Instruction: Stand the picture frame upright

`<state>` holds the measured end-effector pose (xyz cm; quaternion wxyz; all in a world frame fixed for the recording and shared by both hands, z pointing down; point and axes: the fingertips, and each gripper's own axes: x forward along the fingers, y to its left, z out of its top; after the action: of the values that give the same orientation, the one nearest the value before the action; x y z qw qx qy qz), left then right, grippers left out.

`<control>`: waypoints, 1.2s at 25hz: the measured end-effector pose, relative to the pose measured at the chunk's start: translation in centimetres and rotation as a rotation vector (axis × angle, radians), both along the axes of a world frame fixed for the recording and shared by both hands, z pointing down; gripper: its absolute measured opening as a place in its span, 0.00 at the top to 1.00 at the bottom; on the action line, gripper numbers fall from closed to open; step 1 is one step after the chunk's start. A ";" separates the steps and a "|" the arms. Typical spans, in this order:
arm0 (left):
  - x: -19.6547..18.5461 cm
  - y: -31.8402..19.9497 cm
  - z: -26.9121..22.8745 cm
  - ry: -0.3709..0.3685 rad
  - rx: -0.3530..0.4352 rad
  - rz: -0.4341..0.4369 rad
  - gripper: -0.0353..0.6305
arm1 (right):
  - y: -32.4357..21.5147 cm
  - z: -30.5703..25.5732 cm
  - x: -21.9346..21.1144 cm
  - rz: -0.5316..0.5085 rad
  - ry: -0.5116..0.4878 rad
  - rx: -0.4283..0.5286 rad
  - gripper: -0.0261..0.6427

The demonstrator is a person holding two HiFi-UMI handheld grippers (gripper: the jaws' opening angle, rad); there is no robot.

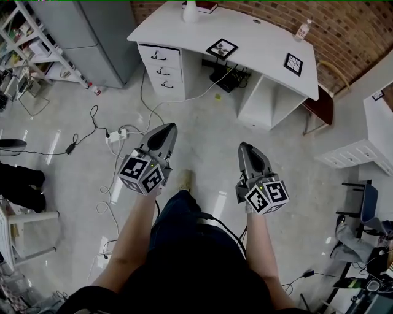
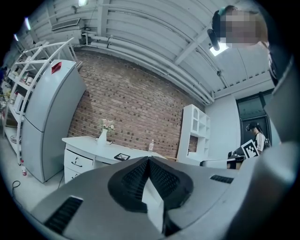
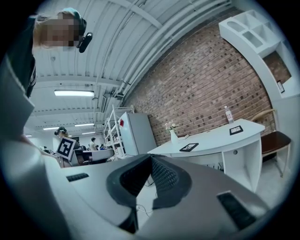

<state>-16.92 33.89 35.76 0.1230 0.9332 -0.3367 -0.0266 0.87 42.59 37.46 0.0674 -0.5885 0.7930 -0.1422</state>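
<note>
- Refrigerator: standing at far left, beside the white counter.
- Power strip: lying on the floor, near the left tongs.
- Left tongs: jaws pressing together, gripping nothing; hovering over the floor, well apart from the counter.
- Vase: standing upright at the counter's back edge.
- Picture frame: lying flat on the counter, left of centre.
- Right tongs: jaws closed, carrying nothing; pointing toward the counter.
- Second picture frame: lying flat toward the counter's right end.
- Bottle: standing behind it.
</note>
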 end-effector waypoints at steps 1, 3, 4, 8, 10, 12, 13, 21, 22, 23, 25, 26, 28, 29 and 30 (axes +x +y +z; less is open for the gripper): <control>0.1 -0.9 0.1 0.000 -0.001 -0.002 0.95 | -0.9 0.1 0.1 0.001 0.001 -0.004 0.96; 0.3 -2.7 0.1 0.002 -0.003 -0.001 0.95 | -2.7 0.4 0.2 0.001 0.002 -0.012 0.96; 0.5 -3.7 0.1 0.003 -0.005 0.003 0.95 | -3.6 0.4 0.2 0.001 0.002 -0.013 0.96; 1.6 -7.4 0.0 0.011 -0.009 0.021 0.95 | -7.3 0.1 0.6 0.002 0.002 -0.013 0.96; 1.9 -8.9 -0.1 0.011 -0.010 0.032 0.95 | -8.9 0.2 0.7 0.005 0.000 -0.017 0.96; 2.2 -10.4 0.0 0.009 -0.010 0.044 0.95 | -10.3 0.3 0.8 0.011 -0.006 -0.022 0.96; 2.3 -11.2 0.1 0.008 -0.012 0.048 0.95 | -11.1 0.4 0.9 0.015 -0.009 -0.025 0.96; 3.5 -17.7 0.7 0.012 -0.030 0.073 0.95 | -16.9 0.8 2.0 0.051 -0.016 -0.036 0.96; 3.8 -18.5 0.7 0.012 -0.028 0.081 0.95 | -17.6 0.7 2.2 0.059 -0.018 -0.035 0.96; 4.1 -19.2 0.6 0.011 -0.027 0.088 0.95 | -18.2 0.7 2.4 0.065 -0.019 -0.034 0.96; 4.5 -20.7 0.5 0.009 -0.022 0.098 0.95 | -19.5 0.6 2.8 0.077 -0.022 -0.031 0.96; 4.7 -21.5 0.4 0.009 -0.019 0.102 0.95 | -20.2 0.6 3.0 0.082 -0.024 -0.029 0.96; 5.2 -23.1 0.2 0.013 -0.013 0.109 0.95 | -21.6 0.5 3.4 0.091 -0.025 -0.022 0.96; 5.4 -23.8 0.1 0.014 -0.010 0.114 0.95 | -22.2 0.5 3.6 0.096 -0.024 -0.019 0.96; 5.7 -24.4 0.1 0.014 -0.008 0.121 0.95 | -22.8 0.5 3.8 0.102 -0.024 -0.018 0.96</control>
<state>-11.21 9.47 35.89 0.1303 0.9512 -0.2788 -0.0241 4.64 19.82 38.01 0.0790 -0.6270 0.7598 -0.1529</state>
